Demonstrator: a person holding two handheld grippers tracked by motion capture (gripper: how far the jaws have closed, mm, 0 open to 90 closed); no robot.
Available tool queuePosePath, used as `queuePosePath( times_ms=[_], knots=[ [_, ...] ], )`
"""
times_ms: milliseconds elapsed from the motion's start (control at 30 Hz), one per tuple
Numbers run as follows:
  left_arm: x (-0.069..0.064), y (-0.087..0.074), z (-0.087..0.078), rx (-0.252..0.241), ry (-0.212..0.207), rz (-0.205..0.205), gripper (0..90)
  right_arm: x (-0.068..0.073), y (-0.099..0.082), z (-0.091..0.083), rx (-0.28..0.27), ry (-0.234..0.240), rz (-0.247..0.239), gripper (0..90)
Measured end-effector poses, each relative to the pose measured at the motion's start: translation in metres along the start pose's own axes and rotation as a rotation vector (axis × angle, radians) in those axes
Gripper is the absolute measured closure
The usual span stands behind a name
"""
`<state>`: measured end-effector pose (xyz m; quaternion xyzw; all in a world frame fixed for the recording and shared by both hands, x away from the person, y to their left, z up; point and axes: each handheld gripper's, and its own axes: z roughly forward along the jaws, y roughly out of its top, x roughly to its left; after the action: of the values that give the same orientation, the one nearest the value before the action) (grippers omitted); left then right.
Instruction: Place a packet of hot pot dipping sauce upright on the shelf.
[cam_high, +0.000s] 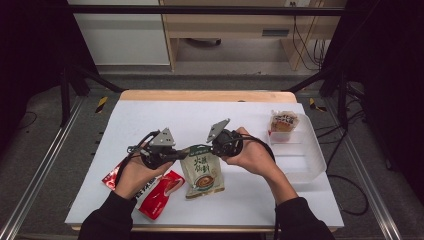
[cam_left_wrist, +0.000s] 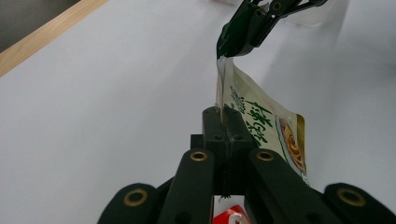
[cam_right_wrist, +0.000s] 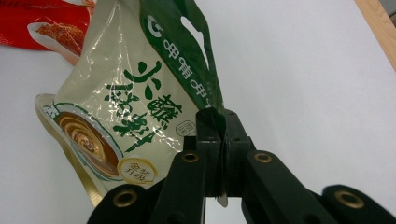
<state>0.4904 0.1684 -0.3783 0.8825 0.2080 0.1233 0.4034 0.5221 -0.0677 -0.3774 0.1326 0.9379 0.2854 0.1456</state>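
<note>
Overhead light washes the white table (cam_high: 150, 120) bright while the room's sides sink dark; soft shadows, glare on the glossy pouch (cam_right_wrist: 121, 74), high view slightly soft

Red packets (cam_high: 160, 192) on white table (cam_high: 165, 120); snack pack (cam_high: 283, 122) in clear bin (cam_high: 312, 160).

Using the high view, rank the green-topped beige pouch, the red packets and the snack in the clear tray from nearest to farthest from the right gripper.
1. Green-topped beige pouch: clamped in the right gripper.
2. Red packets: lower left, near the table's front.
3. Orange snack packet: far right, in the clear plastic tray.
</note>
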Motion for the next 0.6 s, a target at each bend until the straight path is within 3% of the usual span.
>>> queuePosePath(
  times_ms=[67, 200, 433, 600],
  knots=[
    [0.0013, -0.0013, 0.0002, -0.009, 0.003, -0.012, 87.6, 0.0002, 0.0007, -0.0009, 0.004, -0.001, -0.006, 89.8],
    [0.0045, -0.0029, -0.0013, -0.02, 0.019, -0.029, 74.1, 0.001, 0.0024, -0.0002, 0.015, -0.003, -0.023, 90.0],
    [0.0065, -0.0057, -0.002, -0.025, 0.045, -0.041, 40.6, 0.0019, 0.0046, -0.0002, 0.012, -0.008, -0.02, 90.0],
    [0.0044, -0.0061, -0.0015, -0.037, 0.05, -0.034, 26.8, 0.001, 0.004, -0.0027, 0.01, -0.007, -0.019, 90.0]
  ],
)
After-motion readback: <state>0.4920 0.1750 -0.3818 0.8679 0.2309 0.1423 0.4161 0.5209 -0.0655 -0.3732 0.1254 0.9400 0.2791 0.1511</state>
